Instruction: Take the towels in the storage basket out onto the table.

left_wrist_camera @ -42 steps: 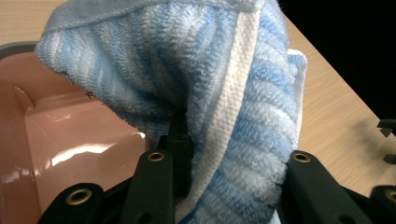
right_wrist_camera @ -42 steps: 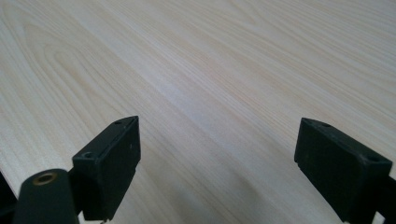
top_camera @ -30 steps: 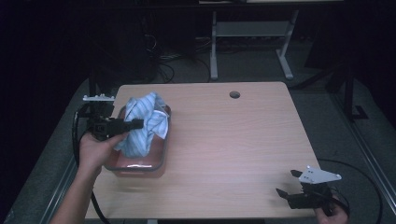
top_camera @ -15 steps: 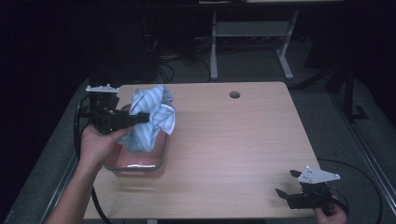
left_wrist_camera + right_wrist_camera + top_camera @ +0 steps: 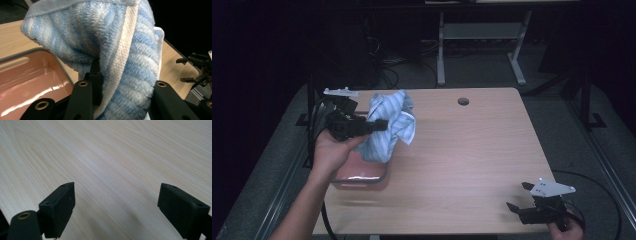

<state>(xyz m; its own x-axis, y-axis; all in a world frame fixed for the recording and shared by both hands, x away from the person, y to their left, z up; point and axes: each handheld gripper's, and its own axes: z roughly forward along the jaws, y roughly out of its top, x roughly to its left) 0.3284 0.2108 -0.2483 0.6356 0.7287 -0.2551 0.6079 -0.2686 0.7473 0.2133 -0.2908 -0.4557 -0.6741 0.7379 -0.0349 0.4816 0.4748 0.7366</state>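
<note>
A blue-and-white striped towel (image 5: 393, 120) hangs bunched in the air over the far end of a pink tray (image 5: 362, 176) at the table's left side. My left gripper (image 5: 381, 125) is shut on the towel, held level by a hand from the left. In the left gripper view the towel (image 5: 125, 50) drapes over my left gripper (image 5: 120, 85), hiding its jaw tips, and the pink tray (image 5: 27, 77) lies below. My right gripper (image 5: 515, 208) rests at the table's near right corner, open with nothing in it; in its own view the right gripper (image 5: 116, 205) has bare wood between the jaws.
The wooden table (image 5: 472, 150) has a round cable hole (image 5: 463, 101) near its far edge. A metal desk frame (image 5: 477, 45) and cables stand on the dark floor behind. In the left gripper view the right gripper (image 5: 196, 70) shows far off at the right.
My left gripper has lifted the towel up and a little to the right, so it hangs higher over the tray. The right gripper has stayed in place.
</note>
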